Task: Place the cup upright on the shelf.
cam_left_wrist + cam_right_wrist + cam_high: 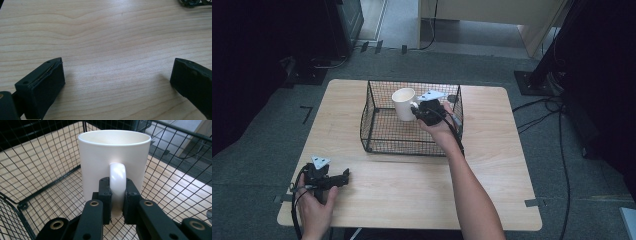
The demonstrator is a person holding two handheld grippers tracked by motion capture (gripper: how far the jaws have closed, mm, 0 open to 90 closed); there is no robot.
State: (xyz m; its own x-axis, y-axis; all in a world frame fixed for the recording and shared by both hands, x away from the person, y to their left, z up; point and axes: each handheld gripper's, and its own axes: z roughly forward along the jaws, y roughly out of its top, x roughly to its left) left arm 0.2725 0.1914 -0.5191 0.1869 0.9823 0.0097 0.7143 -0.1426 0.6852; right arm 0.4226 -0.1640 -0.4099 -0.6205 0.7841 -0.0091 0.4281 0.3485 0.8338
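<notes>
- Wooden bench (492, 165) on grey floor; wire basket (373, 111) sits toward its far side.
- Right gripper (117, 195) clenched on the handle of a white mug (112, 152), mug upright inside the basket.
- Left gripper (117, 82) rests on the bench well clear of the basket, near side, jaws spread apart, nothing between them.

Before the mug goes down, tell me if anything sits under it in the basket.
Nothing visible does. The right gripper is clamped on the handle of the white mug, held upright inside the wire basket. In the right gripper view the mesh floor below and around the mug is bare.
</notes>
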